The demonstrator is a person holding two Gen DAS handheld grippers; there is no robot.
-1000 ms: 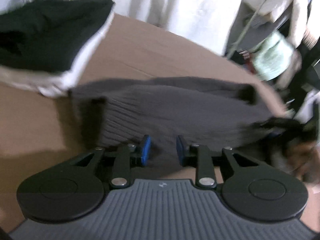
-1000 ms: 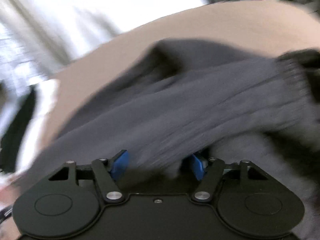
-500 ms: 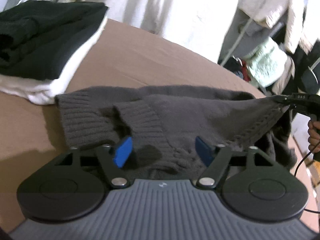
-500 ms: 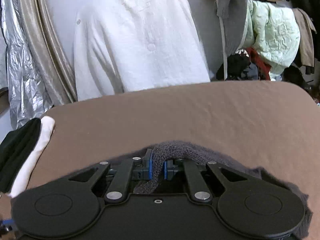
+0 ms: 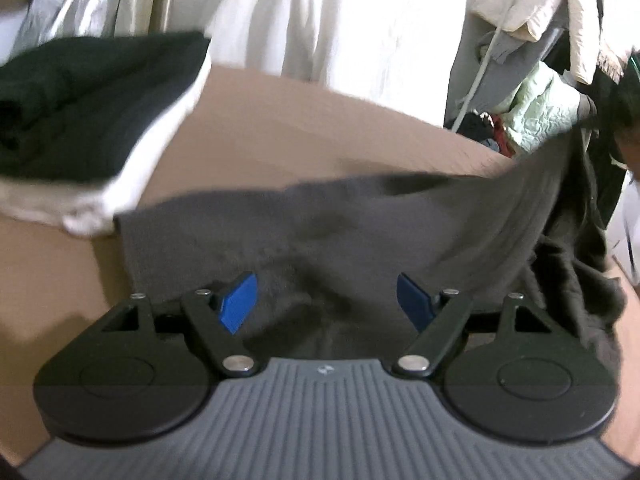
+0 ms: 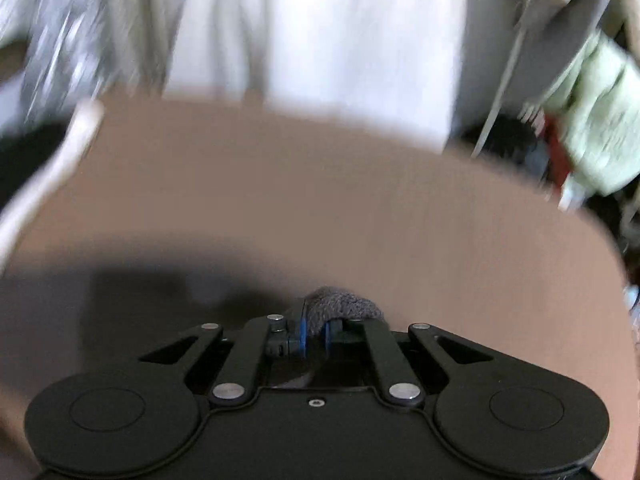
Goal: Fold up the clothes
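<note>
While the grey sweater is spread across the brown table, one end of it is drawn upward toward the right edge of the left wrist view, where the cloth is stretched into a taut slope. The lower, ribbed part is left lying flat on the table, just in front of the left gripper. That gripper's blue pads are set wide apart, and nothing is pinched between them; the knit is only seen beyond and below the gap. Whether the pads touch the cloth cannot be told.

In the right wrist view, the right gripper is closed to a narrow slit on a small bunch of the same grey knit, which is humped up over the fingertips. The table is seen well below this gripper, with a dark shadow cast on it. The view is blurred, so finer detail of the fold is lost.

A stack of folded clothes, dark on top and white beneath, is placed on the table at the far left, its white corner just beside the sweater's left edge; whether the two touch cannot be told. Behind the table a white garment is hung, with silvery and beige drapes to its left. At the right, a pale green garment and other clothes are heaped or hung, partly hidden by the lifted sweater.
</note>
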